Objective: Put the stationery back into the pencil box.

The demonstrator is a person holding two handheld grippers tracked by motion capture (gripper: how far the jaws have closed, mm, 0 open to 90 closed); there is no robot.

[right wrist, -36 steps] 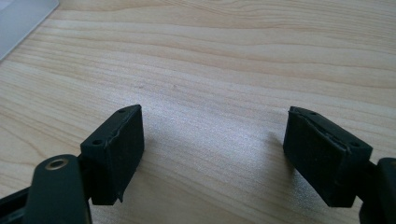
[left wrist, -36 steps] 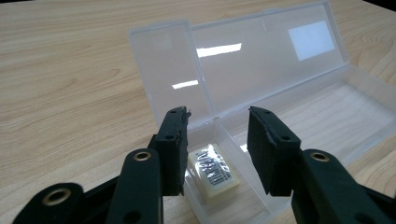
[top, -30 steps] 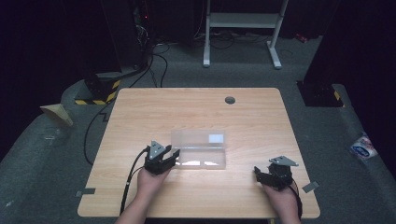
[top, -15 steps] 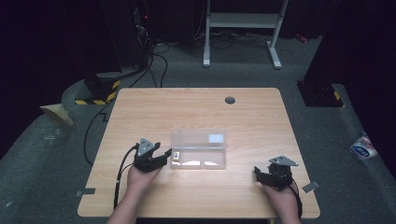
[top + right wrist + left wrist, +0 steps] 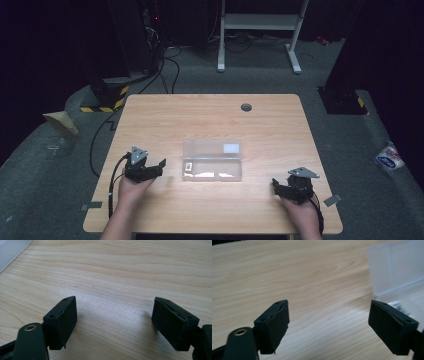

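A clear plastic box [image 5: 212,160] with its lid raised lies in the middle of the wooden table [image 5: 210,115]. Inside it are a small labelled piece [image 5: 188,166] and pale flat pieces [image 5: 205,174]. My left gripper [image 5: 158,168] sits a short way left of the box, pointing at it. Its jaws have just been opening and stand open with nothing between them. In the left gripper view the left gripper [image 5: 329,312] frames bare wood, with the box [image 5: 394,267] at the upper right. My right gripper [image 5: 276,186] rests open near the front right of the table. In its own view the right gripper [image 5: 115,312] holds nothing, and a corner of the box [image 5: 10,250] is at the upper left.
A round cable hole [image 5: 245,107] sits near the table's far edge. On the dark floor are a white metal stand [image 5: 260,25] behind the table, a striped block [image 5: 105,100] and cables at the back left, and a white packet [image 5: 389,157] at the right.
My left gripper has drawn back leftward from the box's left end and its jaws have spread apart. The right gripper and the box have not moved.
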